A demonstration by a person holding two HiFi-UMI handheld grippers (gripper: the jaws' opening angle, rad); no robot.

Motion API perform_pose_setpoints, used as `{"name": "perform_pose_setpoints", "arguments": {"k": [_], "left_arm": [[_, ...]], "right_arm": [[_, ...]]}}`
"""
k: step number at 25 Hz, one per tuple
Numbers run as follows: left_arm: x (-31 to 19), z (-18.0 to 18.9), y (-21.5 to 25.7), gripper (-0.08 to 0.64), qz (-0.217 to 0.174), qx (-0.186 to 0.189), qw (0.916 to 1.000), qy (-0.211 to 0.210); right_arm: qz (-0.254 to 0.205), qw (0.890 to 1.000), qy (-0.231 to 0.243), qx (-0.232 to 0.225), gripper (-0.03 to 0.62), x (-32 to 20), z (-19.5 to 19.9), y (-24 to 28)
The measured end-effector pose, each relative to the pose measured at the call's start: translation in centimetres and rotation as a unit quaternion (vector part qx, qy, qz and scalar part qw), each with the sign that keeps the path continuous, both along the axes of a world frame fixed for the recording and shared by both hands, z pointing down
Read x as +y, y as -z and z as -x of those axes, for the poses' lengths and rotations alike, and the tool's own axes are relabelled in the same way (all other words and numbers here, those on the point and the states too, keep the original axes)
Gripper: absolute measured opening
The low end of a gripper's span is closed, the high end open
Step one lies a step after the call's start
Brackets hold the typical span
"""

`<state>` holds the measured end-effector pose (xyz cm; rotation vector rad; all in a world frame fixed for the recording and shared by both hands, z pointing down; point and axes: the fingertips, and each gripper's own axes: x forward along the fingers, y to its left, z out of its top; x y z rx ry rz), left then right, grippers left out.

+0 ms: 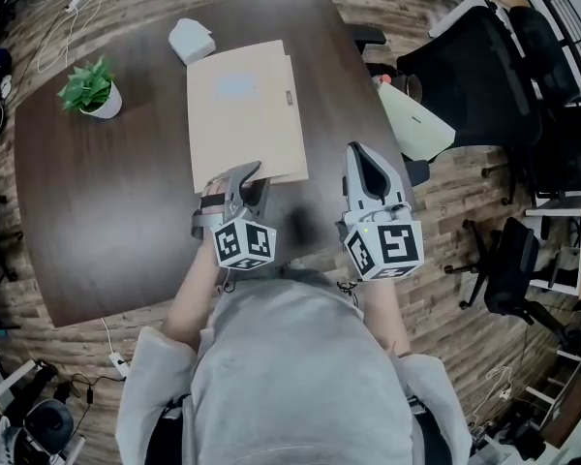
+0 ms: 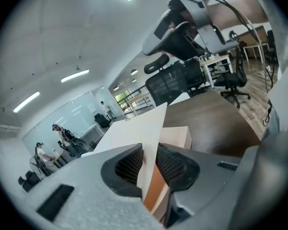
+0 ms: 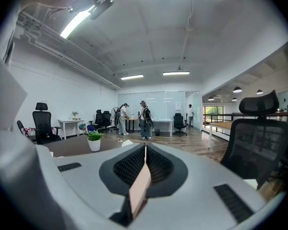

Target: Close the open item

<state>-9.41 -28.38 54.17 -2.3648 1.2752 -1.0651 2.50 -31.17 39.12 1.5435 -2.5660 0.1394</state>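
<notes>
Box [image 1: 247, 114] lid [image 2: 134, 128] looks light, thin and bendy. Left gripper [image 1: 250, 170] pinches its near edge between the pads; right gripper [image 1: 360, 153] sits closed and empty beside it.

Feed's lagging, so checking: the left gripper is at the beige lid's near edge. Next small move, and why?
Probably lower the left gripper gently, grip kept, so the lid swings down onto the base. Its jaws pinch the lid's edge, and that edge stands lifted off the base, so the item looks not yet shut.
</notes>
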Motion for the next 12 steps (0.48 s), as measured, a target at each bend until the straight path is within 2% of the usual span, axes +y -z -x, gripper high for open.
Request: {"name": "perform_pose_setpoints", "arguments": {"k": [2, 6, 8, 12], "left_arm": [[-0.2, 0.0, 0.1, 0.063, 0.021, 0.028, 0.9993, 0.013], [-0.4, -0.4, -0.7, 0.048, 0.08, 0.069, 0.994, 0.028], [-0.4, -0.6, -1.0, 0.048, 0.098, 0.071, 0.9922, 0.029], [-0.4, -1.1, -2.2, 0.046, 0.127, 0.046, 0.9906, 0.022]], "right_arm": [[-0.001, 1.0, -0.001, -0.001, 0.014, 0.0, -0.2, 0.1], [-0.004, 1.0, -0.002, -0.001, 0.014, 0.3, -0.6, 0.3], [-0.005, 1.0, -0.002, 0.0, 0.014, 0.5, -0.8, 0.5], [-0.006, 1.0, -0.002, 0.0, 0.014, 0.6, -1.1, 0.6]]}}
